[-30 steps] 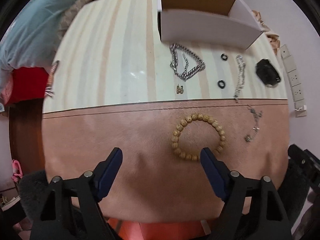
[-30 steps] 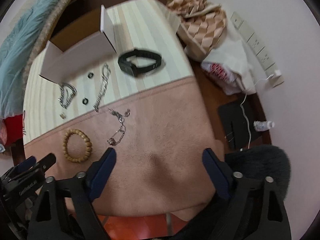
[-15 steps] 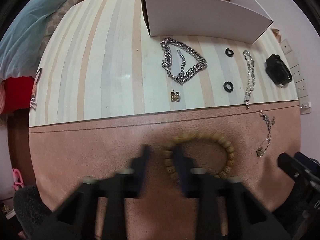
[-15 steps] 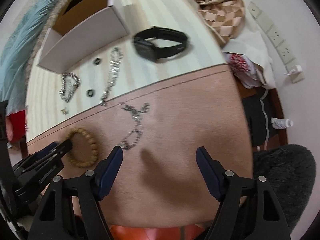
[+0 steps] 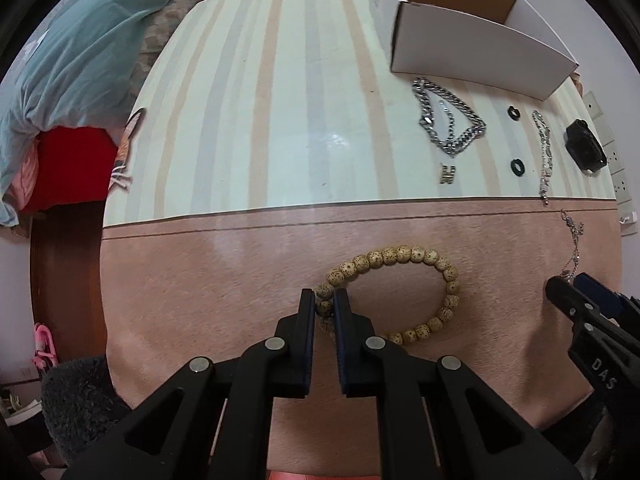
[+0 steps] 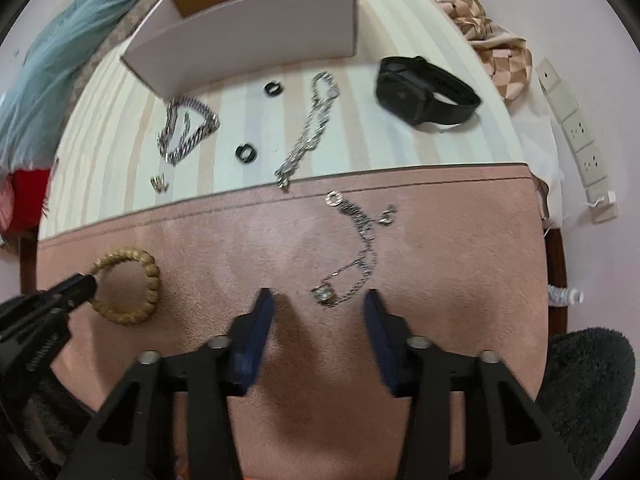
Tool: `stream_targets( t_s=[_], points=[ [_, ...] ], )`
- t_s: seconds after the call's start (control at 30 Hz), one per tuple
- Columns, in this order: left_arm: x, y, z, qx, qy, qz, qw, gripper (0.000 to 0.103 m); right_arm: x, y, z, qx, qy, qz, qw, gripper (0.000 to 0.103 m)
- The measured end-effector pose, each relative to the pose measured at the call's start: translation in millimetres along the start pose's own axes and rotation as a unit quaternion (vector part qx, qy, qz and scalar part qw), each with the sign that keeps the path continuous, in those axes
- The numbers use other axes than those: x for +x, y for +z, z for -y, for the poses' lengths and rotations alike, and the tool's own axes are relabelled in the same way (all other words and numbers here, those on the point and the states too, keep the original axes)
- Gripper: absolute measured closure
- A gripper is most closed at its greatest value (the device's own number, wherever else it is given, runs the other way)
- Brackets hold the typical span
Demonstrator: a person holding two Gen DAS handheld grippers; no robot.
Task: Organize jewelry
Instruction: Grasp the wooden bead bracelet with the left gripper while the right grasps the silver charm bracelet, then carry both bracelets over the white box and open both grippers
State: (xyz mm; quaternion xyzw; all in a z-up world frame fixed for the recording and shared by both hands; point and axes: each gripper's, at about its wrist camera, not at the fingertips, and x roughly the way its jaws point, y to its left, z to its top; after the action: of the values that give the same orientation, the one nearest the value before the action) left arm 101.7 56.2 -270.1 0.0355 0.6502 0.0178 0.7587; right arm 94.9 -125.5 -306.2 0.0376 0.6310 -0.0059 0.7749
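My left gripper (image 5: pixel 323 300) is shut on the wooden bead bracelet (image 5: pixel 424 258), pinching its left side as it lies on the pink mat; the bracelet also shows in the right wrist view (image 6: pixel 132 282). My right gripper (image 6: pixel 318 300) is open, its fingers on either side of the near end of a thin silver chain (image 6: pixel 354 240) on the mat. A white open box (image 5: pixel 476 46) stands at the back. In front of it lie a thick silver chain (image 5: pixel 450 120), two black rings (image 5: pixel 518 166), a slim silver bracelet (image 5: pixel 545 156), a small gold charm (image 5: pixel 447 174) and a black watch (image 6: pixel 428 90).
The table has a striped cloth (image 5: pixel 260 100) at the back and a pink mat (image 5: pixel 220 280) in front. A teal garment (image 5: pixel 72 52) and red cloth (image 5: pixel 68 168) lie to the left. Checkered fabric (image 6: pixel 496 52) and wall sockets (image 6: pixel 576 132) are on the right.
My left gripper moved forward and closed on the bead bracelet's left side. My right gripper moved forward up to the thin silver chain and narrowed, still open.
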Motion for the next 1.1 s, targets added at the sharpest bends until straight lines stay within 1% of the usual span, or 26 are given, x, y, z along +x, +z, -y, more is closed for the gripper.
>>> stream_targets(
  t_s=[0.07, 0.13, 0.2, 0.33, 0.37, 0.4, 0.43, 0.47, 0.53, 0.63, 0.87, 1.0, 1.1],
  points=[
    [1, -3, -5, -0.001, 0.001, 0.001, 1.0000, 0.096, -2, -3, -8, -0.010, -0.015, 0.008, 1.000, 0.073],
    [3, 1, -7, -0.001, 0.001, 0.002, 1.0000, 0.096, -3, -5, -13, -0.012, -0.024, 0.015, 1.000, 0.085],
    [2, -2, -10, 0.000, 0.001, 0.002, 1.0000, 0.096, -6, -6, -19, -0.009, -0.023, 0.017, 1.000, 0.090],
    [0, -5, -2, 0.001, 0.000, 0.003, 1.0000, 0.096, -7, -7, -19, -0.007, -0.021, 0.018, 1.000, 0.090],
    [-2, -6, -1, 0.001, 0.000, 0.004, 1.0000, 0.096, -5, -3, -11, -0.005, -0.021, 0.017, 1.000, 0.091],
    [-2, -5, -1, 0.001, -0.001, 0.006, 1.0000, 0.096, -5, -3, -9, 0.000, -0.017, 0.015, 1.000, 0.091],
    [-3, -2, 8, 0.000, -0.001, 0.008, 1.0000, 0.096, -6, -2, -7, 0.005, -0.011, 0.013, 1.000, 0.091],
    [-7, -2, 11, -0.001, -0.002, 0.011, 0.9999, 0.096, -4, 1, 1, 0.009, -0.006, 0.014, 1.000, 0.091],
    [-13, 1, 12, -0.002, -0.006, 0.017, 0.9998, 0.096, -12, 2, 6, 0.015, 0.008, 0.017, 1.000, 0.091],
    [-31, 6, 15, -0.002, -0.014, 0.031, 0.9994, 0.097, -29, 5, 7, 0.019, 0.031, 0.026, 0.999, 0.091],
    [-86, 22, 18, 0.004, -0.043, 0.081, 0.9958, 0.097, -83, 21, 13, 0.027, 0.095, 0.058, 0.993, 0.091],
    [-120, 34, 24, 0.018, -0.050, 0.115, 0.9920, 0.097, -110, 39, 15, 0.024, 0.124, 0.083, 0.989, 0.091],
    [-142, 46, 30, 0.025, -0.059, 0.136, 0.9887, 0.097, -124, 54, 15, 0.024, 0.142, 0.093, 0.985, 0.091]
  ],
)
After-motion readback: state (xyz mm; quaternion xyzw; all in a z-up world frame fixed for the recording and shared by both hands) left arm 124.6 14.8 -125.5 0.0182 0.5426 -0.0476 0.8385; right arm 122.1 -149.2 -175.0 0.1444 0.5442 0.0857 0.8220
